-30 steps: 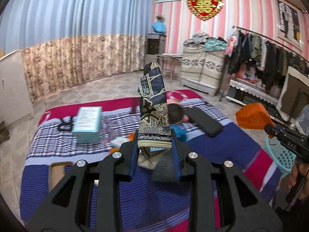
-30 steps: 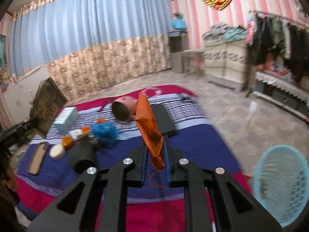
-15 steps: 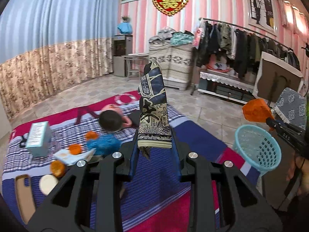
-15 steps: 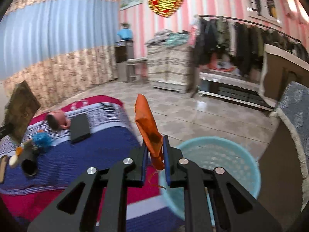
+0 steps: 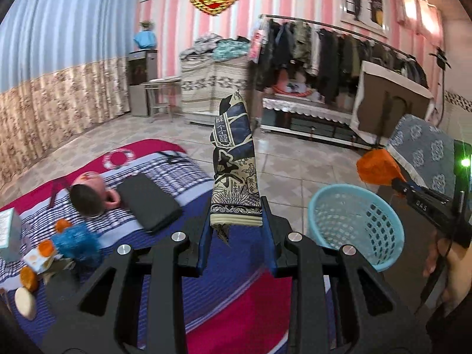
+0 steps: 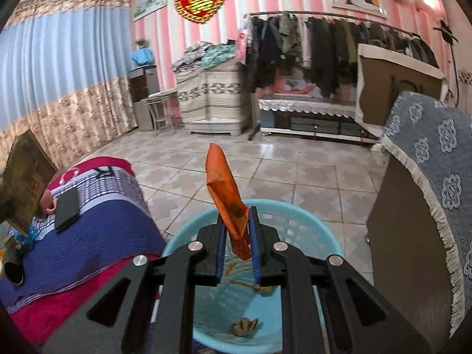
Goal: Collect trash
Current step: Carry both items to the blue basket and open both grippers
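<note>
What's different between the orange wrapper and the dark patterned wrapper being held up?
The orange wrapper is plain and thin, pinched in the right gripper directly above the blue basket. The patterned wrapper is wider, navy and cream with printed characters, and the left gripper holds it over the striped blanket, beside the basket. Both stand upright, clamped between jaws.

A navy-and-cream printed wrapper (image 5: pixel 234 174) stands upright, pinched between the left tongs. An orange wrapper (image 6: pixel 227 197) (creased, tilted) is clamped in the right tongs, above the pale-blue basket (image 6: pixel 188 242).
</note>
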### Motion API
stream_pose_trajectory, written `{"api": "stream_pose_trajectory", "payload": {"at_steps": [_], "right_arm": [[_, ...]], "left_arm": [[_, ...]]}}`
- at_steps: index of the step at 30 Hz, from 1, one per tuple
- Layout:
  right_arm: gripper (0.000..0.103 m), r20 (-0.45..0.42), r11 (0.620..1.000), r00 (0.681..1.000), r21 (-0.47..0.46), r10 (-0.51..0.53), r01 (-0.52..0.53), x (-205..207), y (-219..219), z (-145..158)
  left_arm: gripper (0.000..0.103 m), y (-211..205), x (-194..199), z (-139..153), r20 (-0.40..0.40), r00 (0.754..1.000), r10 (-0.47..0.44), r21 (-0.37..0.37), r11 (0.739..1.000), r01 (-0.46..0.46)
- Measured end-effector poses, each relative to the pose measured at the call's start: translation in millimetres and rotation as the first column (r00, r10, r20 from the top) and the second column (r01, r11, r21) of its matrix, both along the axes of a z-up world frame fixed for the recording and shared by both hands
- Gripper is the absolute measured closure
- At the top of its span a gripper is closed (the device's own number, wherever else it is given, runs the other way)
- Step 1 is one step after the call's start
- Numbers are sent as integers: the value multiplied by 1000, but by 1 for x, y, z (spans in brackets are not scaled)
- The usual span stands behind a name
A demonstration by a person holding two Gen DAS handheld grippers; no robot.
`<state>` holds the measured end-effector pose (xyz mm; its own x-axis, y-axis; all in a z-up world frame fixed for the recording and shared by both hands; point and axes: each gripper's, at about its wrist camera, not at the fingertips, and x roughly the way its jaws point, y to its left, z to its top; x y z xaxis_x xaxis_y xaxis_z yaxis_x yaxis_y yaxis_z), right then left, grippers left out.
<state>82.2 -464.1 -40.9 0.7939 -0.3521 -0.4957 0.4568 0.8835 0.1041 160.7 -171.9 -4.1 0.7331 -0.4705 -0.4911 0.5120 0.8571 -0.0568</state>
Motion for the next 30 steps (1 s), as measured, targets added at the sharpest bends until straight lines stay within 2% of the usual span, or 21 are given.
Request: {"api": "stream_pose_trajectory", "payload": {"at_steps": [5,13,25,30], "right_arm": [[88,16,998,999,46,-48,47,-10,-25,-6],[88,17,995,998,80,-64,63,-9,-43,-13],[88,17,982,992,148,-125,121,-21,-72,-27],[88,10,982,993,154,-117,114,-19,-72,-30]], "left_arm": [[75,-36,-2,-3,-10,999,-52,-3,999,52],[75,-94,-9,-10,-2,989,-146,15,989,146],[74,-159,-7,-48,-105,966,-235,32,970,240],[65,-178,-1,-60,-125,958,-259,30,964,265]]}}
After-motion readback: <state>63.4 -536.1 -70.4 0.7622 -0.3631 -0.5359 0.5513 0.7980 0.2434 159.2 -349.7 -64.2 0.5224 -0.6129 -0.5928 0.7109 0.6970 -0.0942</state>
